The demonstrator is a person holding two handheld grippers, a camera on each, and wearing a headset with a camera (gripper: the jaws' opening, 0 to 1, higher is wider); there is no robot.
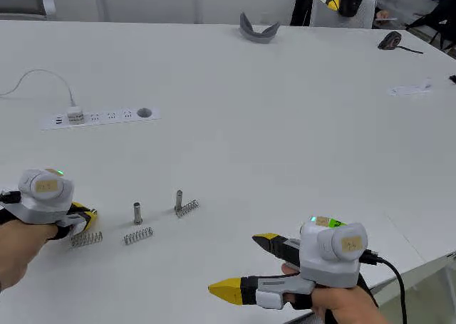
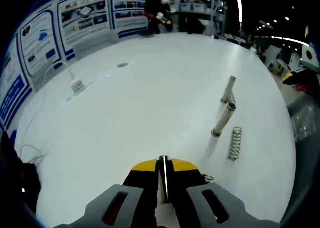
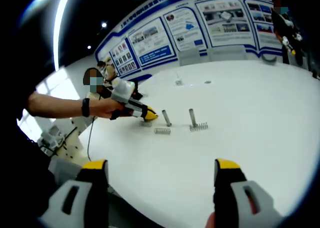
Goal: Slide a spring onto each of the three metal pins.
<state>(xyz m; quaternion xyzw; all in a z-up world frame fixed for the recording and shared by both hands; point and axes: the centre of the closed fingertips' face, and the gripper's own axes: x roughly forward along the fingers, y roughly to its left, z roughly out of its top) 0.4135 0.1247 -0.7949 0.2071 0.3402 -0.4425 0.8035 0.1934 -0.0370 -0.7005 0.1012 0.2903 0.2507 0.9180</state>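
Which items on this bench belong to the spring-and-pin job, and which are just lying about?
Belongs to the job: left upright pin, right upright pin, third pin clamped in the left gripper, left spring, middle spring, right spring.
Lying about: power strip, grey curved band, black corded object.

Two upright pins (image 1: 137,212) beside three loose springs (image 1: 138,235)

Left tool (image 2: 163,163) grips a pin (image 2: 163,184); right tool (image 1: 242,263) has jaws wide apart.
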